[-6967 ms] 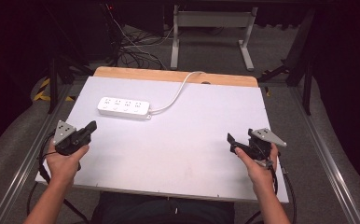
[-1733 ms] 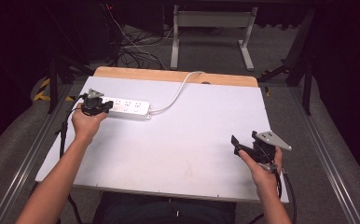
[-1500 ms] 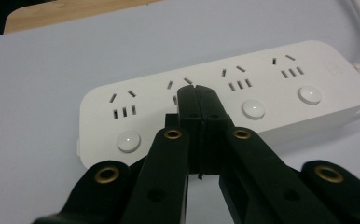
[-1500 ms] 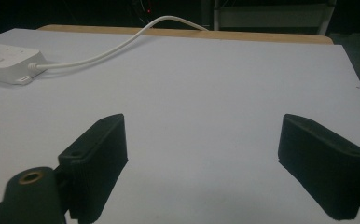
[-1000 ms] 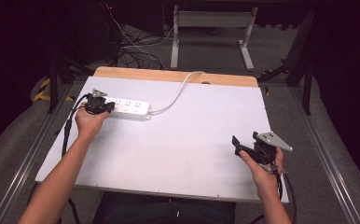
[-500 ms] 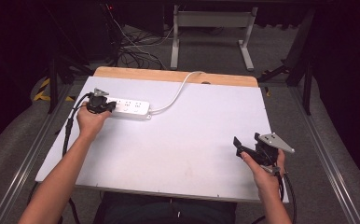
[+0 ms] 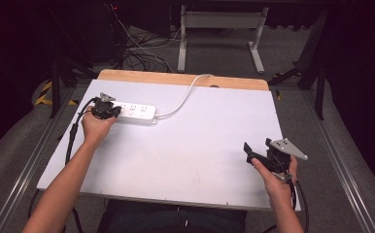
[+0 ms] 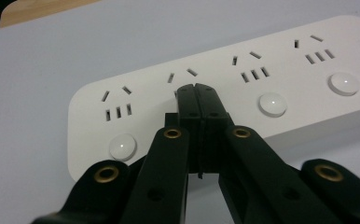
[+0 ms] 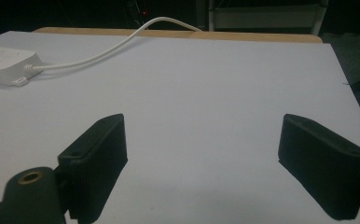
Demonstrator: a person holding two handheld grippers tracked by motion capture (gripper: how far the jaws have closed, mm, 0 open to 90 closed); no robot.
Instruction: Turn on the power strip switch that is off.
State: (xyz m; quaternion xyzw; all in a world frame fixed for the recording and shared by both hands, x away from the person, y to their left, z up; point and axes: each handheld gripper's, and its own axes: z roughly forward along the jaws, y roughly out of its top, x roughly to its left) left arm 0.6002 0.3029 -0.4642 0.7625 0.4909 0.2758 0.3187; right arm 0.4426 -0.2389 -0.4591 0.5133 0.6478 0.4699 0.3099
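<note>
Our closed left tongs [image 8: 197, 93] touch the power strip [image 7: 136, 112] near the bench's [image 7: 195, 160] far-left corner; our right tongs [image 9: 201, 158] gape, holding nothing, over its bare near-right area.

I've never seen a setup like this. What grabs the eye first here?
Most striking is the white power strip at the far left of the white table, its cord snaking off the far edge. The left gripper, jaws shut together, has its tips over the strip's second socket group. The right gripper waits wide open near the table's near right corner.
</note>
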